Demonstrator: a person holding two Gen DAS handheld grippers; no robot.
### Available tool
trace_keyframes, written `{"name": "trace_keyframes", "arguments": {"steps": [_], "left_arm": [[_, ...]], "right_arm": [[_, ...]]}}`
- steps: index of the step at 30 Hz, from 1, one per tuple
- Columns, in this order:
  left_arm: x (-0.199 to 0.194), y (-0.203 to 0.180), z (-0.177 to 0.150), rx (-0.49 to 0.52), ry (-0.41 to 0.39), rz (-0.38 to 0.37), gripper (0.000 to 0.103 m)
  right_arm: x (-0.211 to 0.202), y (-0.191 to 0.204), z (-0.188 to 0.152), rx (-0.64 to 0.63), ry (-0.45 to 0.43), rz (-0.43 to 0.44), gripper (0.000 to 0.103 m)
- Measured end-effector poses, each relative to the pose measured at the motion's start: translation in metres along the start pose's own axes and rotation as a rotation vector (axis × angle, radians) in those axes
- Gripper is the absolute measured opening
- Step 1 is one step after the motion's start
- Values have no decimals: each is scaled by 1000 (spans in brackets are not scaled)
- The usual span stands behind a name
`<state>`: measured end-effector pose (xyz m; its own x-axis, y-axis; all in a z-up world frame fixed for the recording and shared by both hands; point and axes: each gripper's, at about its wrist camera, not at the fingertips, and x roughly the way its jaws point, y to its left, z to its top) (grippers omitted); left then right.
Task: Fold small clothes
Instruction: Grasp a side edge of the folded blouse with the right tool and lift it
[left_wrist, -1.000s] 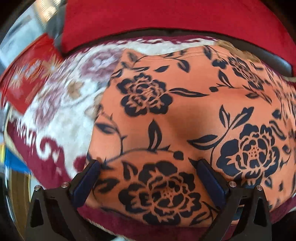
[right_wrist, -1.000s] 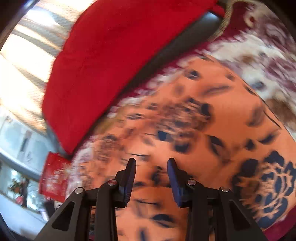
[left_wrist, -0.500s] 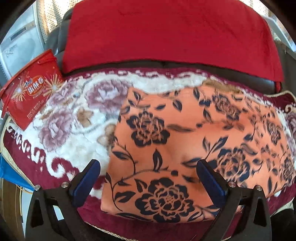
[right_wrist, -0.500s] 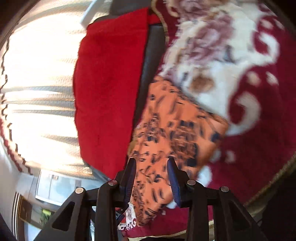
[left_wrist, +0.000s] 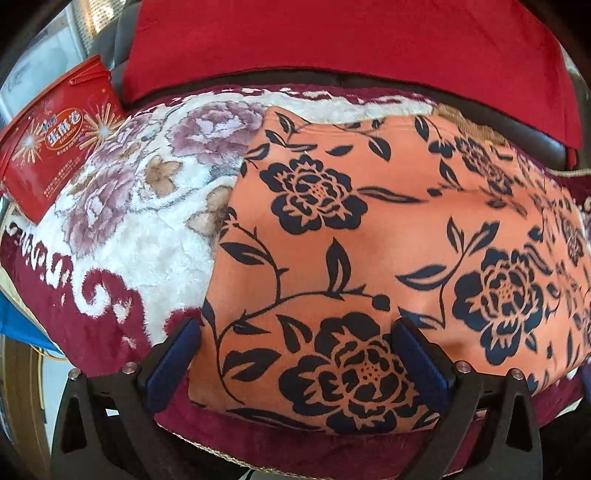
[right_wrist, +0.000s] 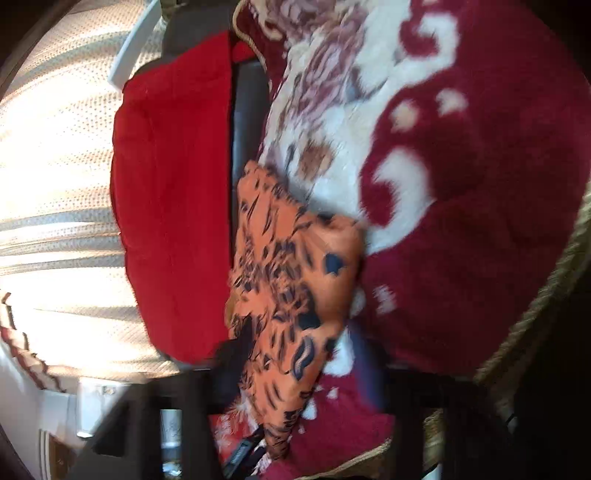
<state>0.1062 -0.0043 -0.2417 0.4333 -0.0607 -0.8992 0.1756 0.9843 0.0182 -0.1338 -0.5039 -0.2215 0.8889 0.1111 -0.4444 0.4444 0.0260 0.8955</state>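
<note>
While folded, the orange black-flowered cloth (left_wrist: 388, 229) lies on a plush red-and-white blanket (left_wrist: 122, 251).
Left tongs (left_wrist: 295, 354) gape, released, over its near edge; right tongs (right_wrist: 295, 354) blur, seemingly parted around it.

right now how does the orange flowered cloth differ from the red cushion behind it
The orange flowered cloth is printed with dark blue roses and leaves; the red cushion is plain.
The cloth lies flat on the plush floral blanket; the cushion sits behind it, past the blanket's far edge.
The cloth looks thin and smooth; the cushion looks thick.
Neither is gripped: the left tool is open over the cloth's near edge.
</note>
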Motion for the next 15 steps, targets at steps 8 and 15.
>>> {"name": "trace_keyframes", "arguments": {"steps": [8, 15], "left_arm": [[20, -1, -1, 15, 28, -58, 103], [24, 0, 3, 8, 38, -61, 103]], "right_arm": [[8, -11, 19, -4, -42, 50, 60], [11, 26, 19, -218, -83, -27, 39]]}}
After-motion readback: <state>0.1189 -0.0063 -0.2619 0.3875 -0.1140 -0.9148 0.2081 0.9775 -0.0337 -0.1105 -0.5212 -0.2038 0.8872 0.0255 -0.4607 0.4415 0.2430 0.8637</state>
